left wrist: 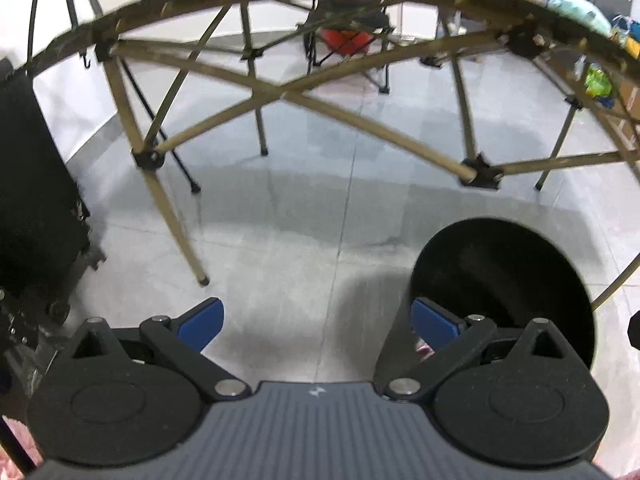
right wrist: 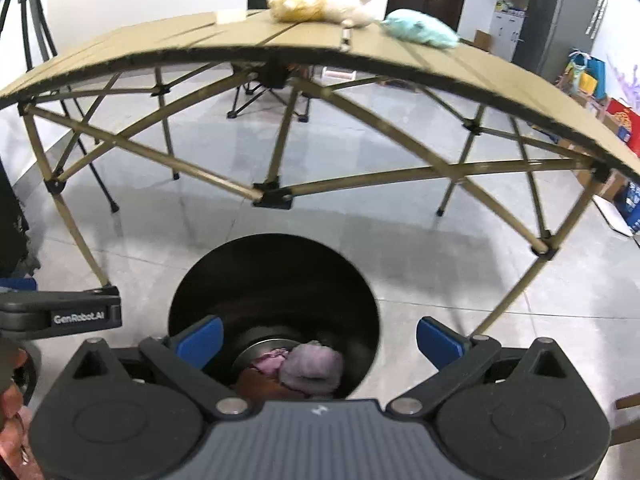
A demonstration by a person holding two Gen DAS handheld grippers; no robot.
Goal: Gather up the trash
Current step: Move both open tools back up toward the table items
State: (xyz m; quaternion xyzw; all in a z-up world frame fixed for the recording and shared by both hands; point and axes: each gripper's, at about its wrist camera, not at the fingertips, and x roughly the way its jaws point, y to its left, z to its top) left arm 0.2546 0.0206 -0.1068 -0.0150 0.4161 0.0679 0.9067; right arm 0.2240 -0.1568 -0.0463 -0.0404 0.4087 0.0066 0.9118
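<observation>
Between our blue fingertips we see a black bin holding lilac and pink wads; beyond them, a tan table on grey tiles.

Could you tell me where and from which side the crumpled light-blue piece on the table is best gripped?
Judging from the right wrist view, the light-blue piece lies low and long near the table edge. I would bring the open right hand-held gripper down from above and pinch across its narrow middle, where the crumpled bulk looks thickest.
</observation>
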